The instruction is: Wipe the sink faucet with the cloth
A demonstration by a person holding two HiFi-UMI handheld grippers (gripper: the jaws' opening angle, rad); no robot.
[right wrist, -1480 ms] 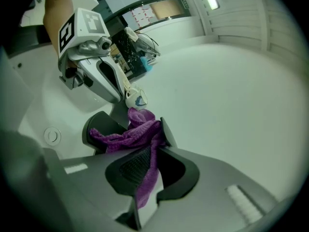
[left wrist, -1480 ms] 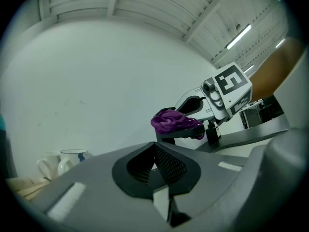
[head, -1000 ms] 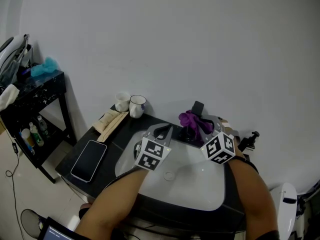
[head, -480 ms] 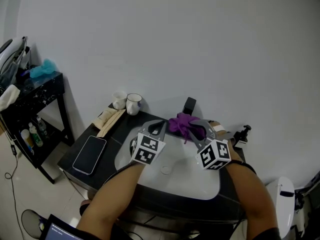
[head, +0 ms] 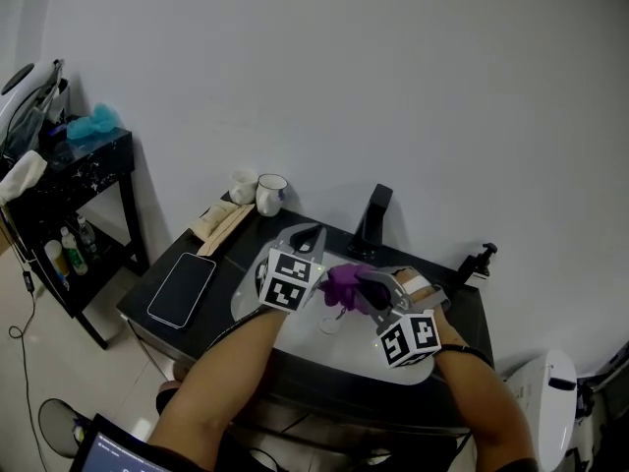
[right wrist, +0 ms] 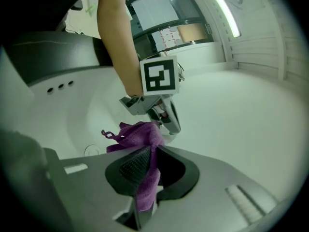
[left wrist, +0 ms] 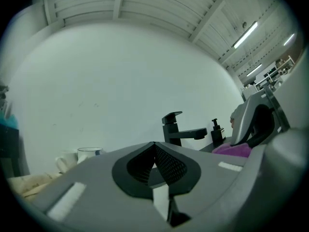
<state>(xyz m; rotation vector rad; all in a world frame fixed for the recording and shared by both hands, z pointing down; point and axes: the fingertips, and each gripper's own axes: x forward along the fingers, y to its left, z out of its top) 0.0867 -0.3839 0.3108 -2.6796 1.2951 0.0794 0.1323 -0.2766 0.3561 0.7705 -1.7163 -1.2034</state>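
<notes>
The black faucet stands at the back of the white sink; it also shows in the left gripper view as the faucet. My right gripper is shut on the purple cloth, holding it over the basin in front of the faucet and clear of it. In the right gripper view the cloth hangs out of the right gripper. Just left of the cloth is my left gripper, shut with nothing in it.
On the dark counter left of the sink lie a phone and a beige bundle, with two mugs behind. A soap dispenser stands at the back right. A black side table is at far left.
My right gripper has carried the purple cloth away from the faucet, forward and down over the basin. The left gripper has stayed about where it was.
</notes>
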